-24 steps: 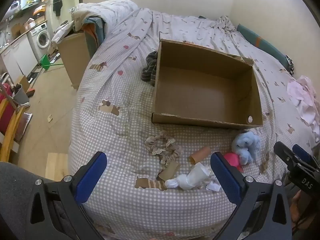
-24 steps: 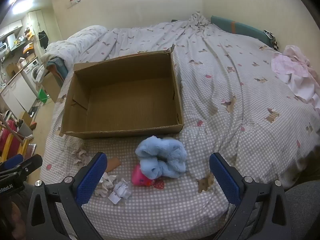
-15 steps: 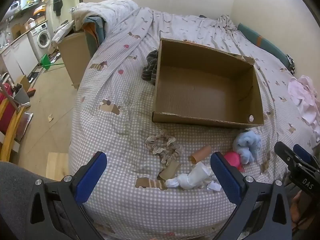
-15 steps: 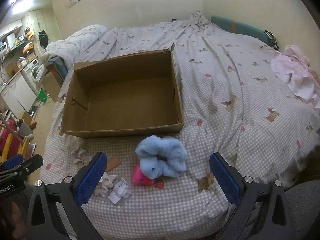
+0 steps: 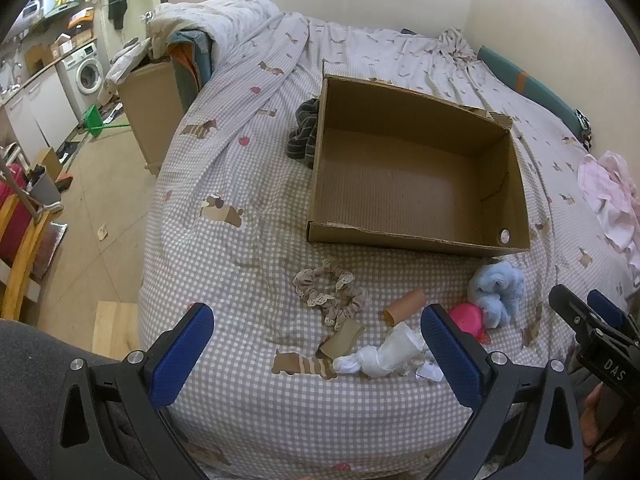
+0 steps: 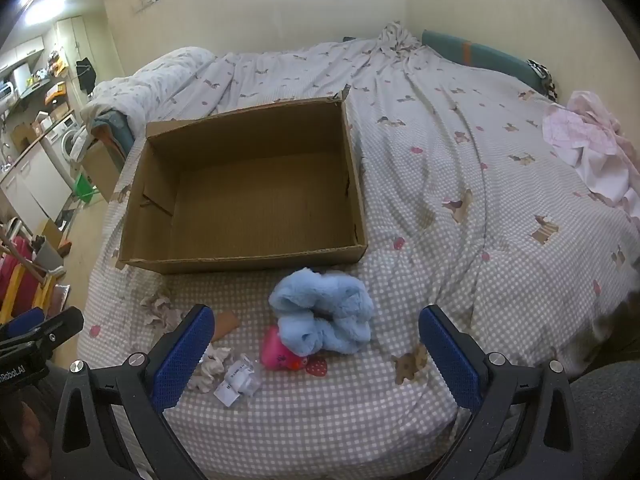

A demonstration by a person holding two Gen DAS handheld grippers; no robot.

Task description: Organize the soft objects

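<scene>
Left gripper (image 5: 316, 344): I read the jaws as spread wide, blue pads at lower left and lower right of its own frame, nothing between them. Black finger arms rise from the bottom corners. It also shows at the left edge of the right wrist view, tips pointing right.

Right gripper (image 6: 311, 346): jaws likewise wide apart, blue pads at lower left and lower right, nothing held. I also see it at the right edge of the left wrist view, tips pointing up-left, with part of a hand (image 5: 596, 416) below it.
</scene>
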